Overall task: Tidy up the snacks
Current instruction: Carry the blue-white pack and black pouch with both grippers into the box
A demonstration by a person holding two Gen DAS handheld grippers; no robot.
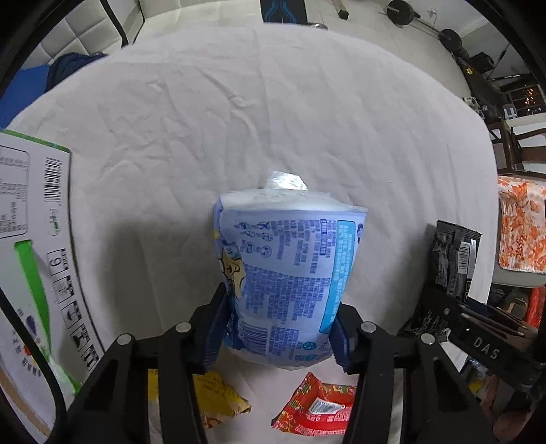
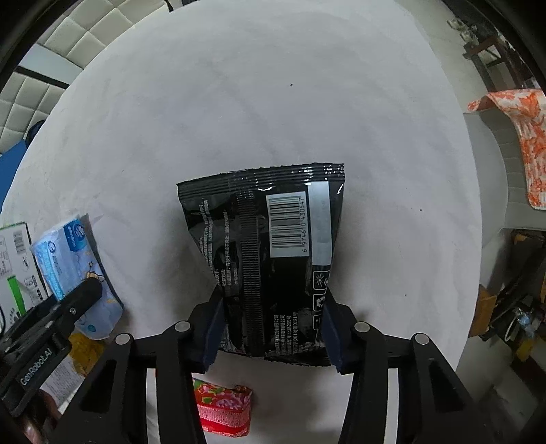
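Observation:
My left gripper (image 1: 278,328) is shut on a light blue snack pack (image 1: 290,273), held up above the white sheet (image 1: 239,119). My right gripper (image 2: 271,333) is shut on a black snack bag (image 2: 273,256) with a barcode label, also lifted off the sheet. The black snack bag (image 1: 455,259) shows at the right of the left wrist view, and the blue snack pack (image 2: 73,269) at the left of the right wrist view. A red snack packet (image 1: 317,408) and a yellow packet (image 1: 218,399) lie on the sheet below the left gripper. The red snack packet (image 2: 223,408) lies under the right gripper.
A white and green cardboard box (image 1: 30,256) stands at the left, also seen as the cardboard box (image 2: 15,259) in the right wrist view. An orange patterned cloth (image 2: 522,143) hangs over furniture to the right. Dumbbells (image 1: 399,12) and clutter lie beyond the bed.

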